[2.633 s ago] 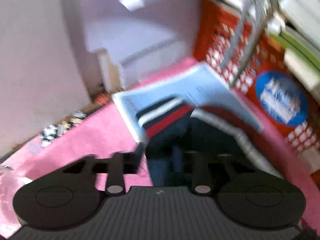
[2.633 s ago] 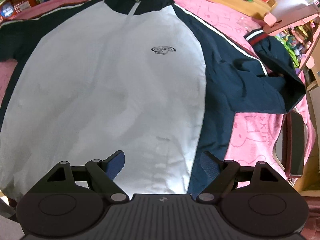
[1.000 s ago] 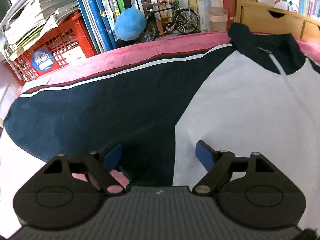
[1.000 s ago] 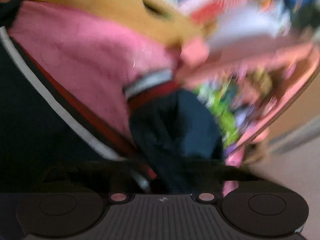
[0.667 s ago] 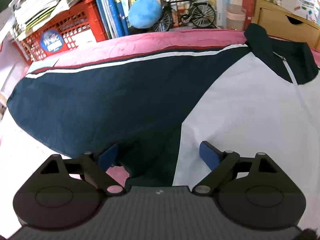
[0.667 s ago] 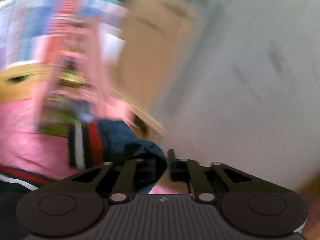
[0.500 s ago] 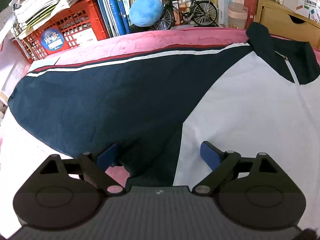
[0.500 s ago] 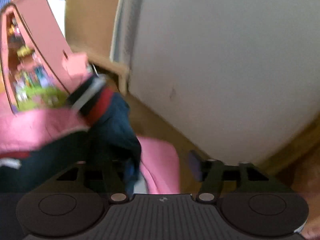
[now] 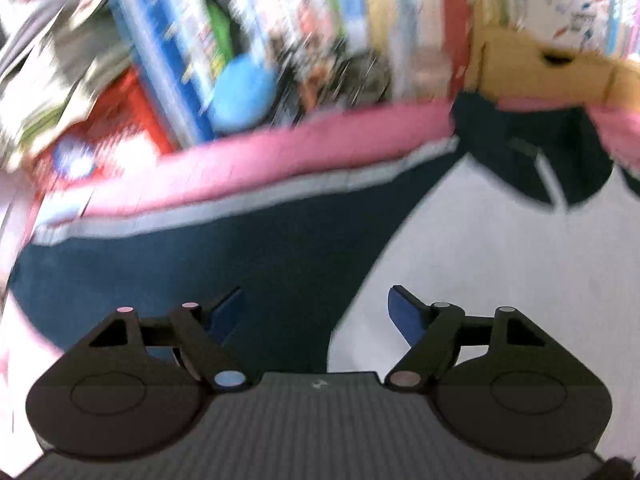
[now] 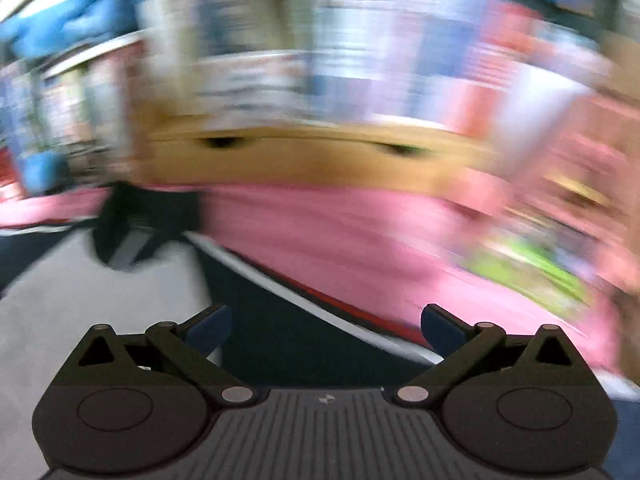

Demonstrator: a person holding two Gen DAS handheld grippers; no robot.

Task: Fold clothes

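Left wrist view: the left gripper [image 9: 314, 308] is spread with nothing pinched, and its jaws are closing a little. The jacket [image 9: 500, 264] lies flat just ahead, its navy sleeve [image 9: 200, 256] now stretched out on the pink blanket [image 9: 280, 152].

Right wrist view: the right gripper [image 10: 324, 326] was pinching the other sleeve's cuff a moment ago; now its jaws are opening wide and nothing is held. That sleeve [image 10: 288, 320] lies under the tongs. Both sleeves look laid out, so folding can likely begin.

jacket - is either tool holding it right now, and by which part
Neither. The left tool, jaws closing, and the right tool, jaws opening, have nothing between their pads; the jacket lies flat beneath.
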